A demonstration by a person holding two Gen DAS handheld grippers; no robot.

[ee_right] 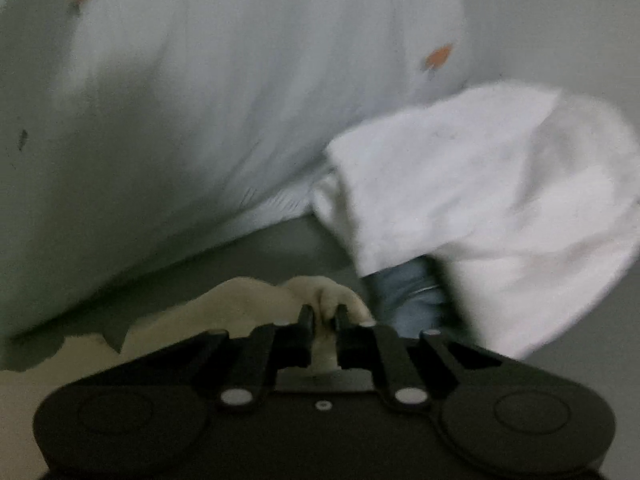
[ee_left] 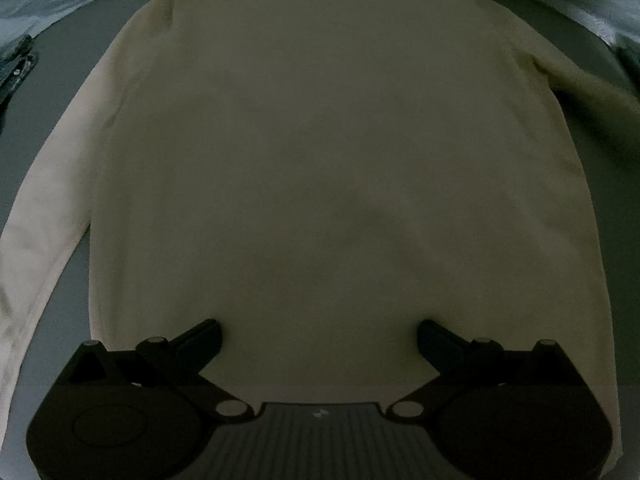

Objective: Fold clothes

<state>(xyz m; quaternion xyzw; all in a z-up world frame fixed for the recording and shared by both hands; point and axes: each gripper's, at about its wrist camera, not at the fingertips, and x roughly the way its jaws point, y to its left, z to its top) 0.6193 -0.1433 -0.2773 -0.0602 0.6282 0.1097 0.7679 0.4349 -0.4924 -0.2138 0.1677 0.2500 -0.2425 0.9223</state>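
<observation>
Below my left gripper (ee_left: 319, 330) the cream sweater (ee_left: 320, 152) lies spread flat on the grey table (ee_left: 60, 52), its body smooth and one long sleeve (ee_left: 44, 216) running down along its side; my left jaws stand wide apart over the hem, touching nothing that I can see. My right gripper (ee_right: 323, 314) is clenched on a bunched bit of the same cream knit, most likely the other sleeve, and that cloth rides up off the table. Beyond it lie a pale printed sheet (ee_right: 220, 100), a white garment (ee_right: 480, 200) and some blue denim (ee_right: 412, 296). I judge the sleeve fold is in hand: I need to carry this sleeve across the body and lay it flat, keeping my grip firm until it rests, then treat the near sleeve likewise.
</observation>
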